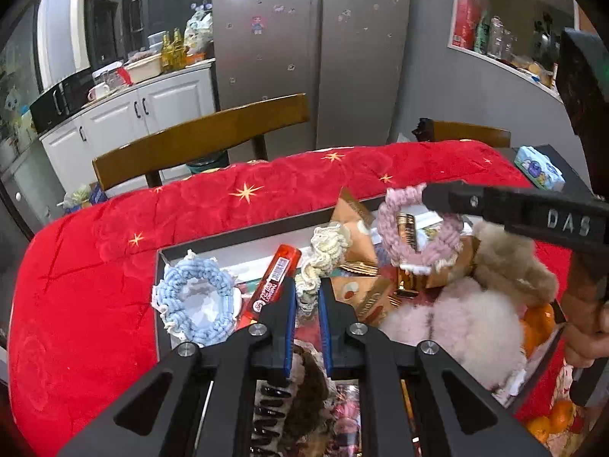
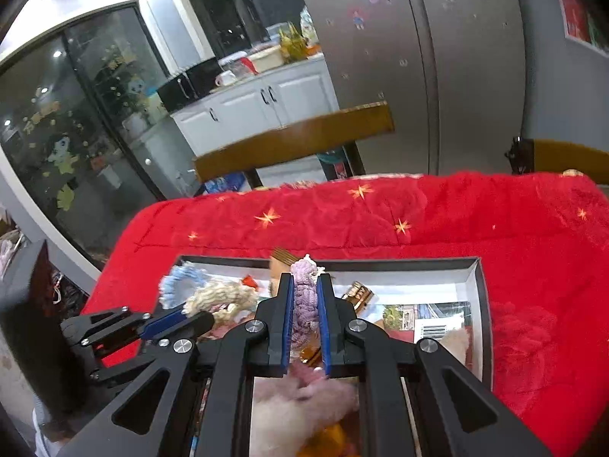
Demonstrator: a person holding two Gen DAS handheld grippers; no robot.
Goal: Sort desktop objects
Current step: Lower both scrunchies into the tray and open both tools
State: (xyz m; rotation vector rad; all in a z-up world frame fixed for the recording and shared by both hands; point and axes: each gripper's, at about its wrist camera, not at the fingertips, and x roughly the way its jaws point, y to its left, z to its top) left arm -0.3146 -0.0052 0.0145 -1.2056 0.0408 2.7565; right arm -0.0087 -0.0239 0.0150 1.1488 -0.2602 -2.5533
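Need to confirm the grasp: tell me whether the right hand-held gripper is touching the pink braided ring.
Touching. The right wrist view shows the right hand-held gripper with both blue pads pressed against the pink braided ring; no gap shows on either side.

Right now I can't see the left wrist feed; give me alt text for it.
The left gripper is shut on a cream braided ring above a cluttered box on a red quilt. The right gripper holds a pink braided ring beside it; a blue ring lies in the box.
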